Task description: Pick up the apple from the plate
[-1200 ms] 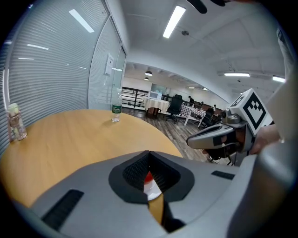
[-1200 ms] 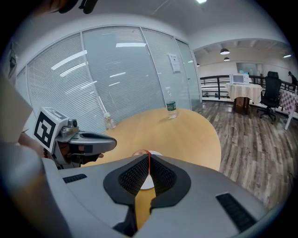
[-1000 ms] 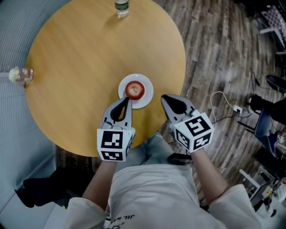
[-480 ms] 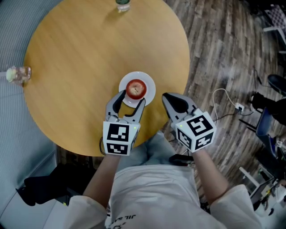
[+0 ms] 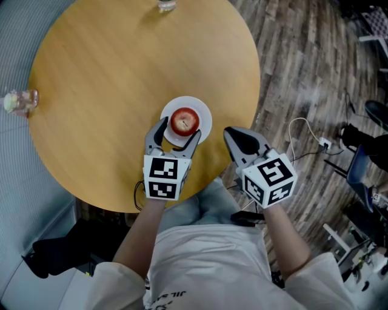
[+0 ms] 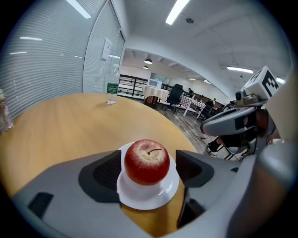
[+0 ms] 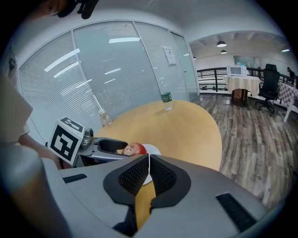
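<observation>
A red apple (image 5: 184, 121) stands on a small white plate (image 5: 204, 111) near the front edge of the round wooden table (image 5: 109, 72). My left gripper (image 5: 177, 134) is low over the plate's near side and its jaws are opening wide. The apple (image 6: 146, 161) sits between the dark pads (image 6: 106, 170), with a gap on each side. The plate (image 6: 148, 196) shows under it. My right gripper (image 5: 237, 138) hovers off the table's edge to the right, shut and empty. The right gripper view shows its tips (image 7: 149, 171) pressed together, with the apple (image 7: 133, 149) beyond them.
A water bottle (image 5: 165, 5) stands at the table's far edge and a small glass (image 5: 18, 101) at its left edge. Wooden floor with a white cable (image 5: 303, 134) lies to the right. Glass partition walls (image 7: 116, 69) stand behind the table.
My left gripper went from shut to wide open and moved forward and down, so its jaws now flank the apple. The right gripper has stayed almost still.
</observation>
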Demonstrator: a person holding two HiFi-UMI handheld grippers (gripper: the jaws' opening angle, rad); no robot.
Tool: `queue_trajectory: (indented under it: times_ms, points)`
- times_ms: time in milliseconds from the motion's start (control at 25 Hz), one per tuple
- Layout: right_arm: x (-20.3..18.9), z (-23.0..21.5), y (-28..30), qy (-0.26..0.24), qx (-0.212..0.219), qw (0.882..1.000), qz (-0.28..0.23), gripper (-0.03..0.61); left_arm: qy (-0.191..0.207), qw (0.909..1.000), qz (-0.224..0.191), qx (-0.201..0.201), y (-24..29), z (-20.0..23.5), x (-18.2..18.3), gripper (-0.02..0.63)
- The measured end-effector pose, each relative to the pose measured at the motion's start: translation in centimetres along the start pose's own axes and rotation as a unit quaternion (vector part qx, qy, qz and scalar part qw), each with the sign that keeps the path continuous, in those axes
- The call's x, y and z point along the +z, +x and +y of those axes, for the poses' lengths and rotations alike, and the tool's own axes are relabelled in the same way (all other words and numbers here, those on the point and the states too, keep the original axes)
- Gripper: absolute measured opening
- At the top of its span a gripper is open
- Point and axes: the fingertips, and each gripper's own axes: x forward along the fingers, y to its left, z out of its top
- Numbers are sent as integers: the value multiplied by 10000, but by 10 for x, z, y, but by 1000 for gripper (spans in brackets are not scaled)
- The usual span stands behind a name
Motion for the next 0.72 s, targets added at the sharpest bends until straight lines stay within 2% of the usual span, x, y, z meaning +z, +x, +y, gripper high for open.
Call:
queue_trajectory:
  times_ms: [720]
  points:
    - [-5, -12, 0, 147, -110, 9998, 69, 32, -71, 9996, 272, -14, 21, 4, -12, 369]
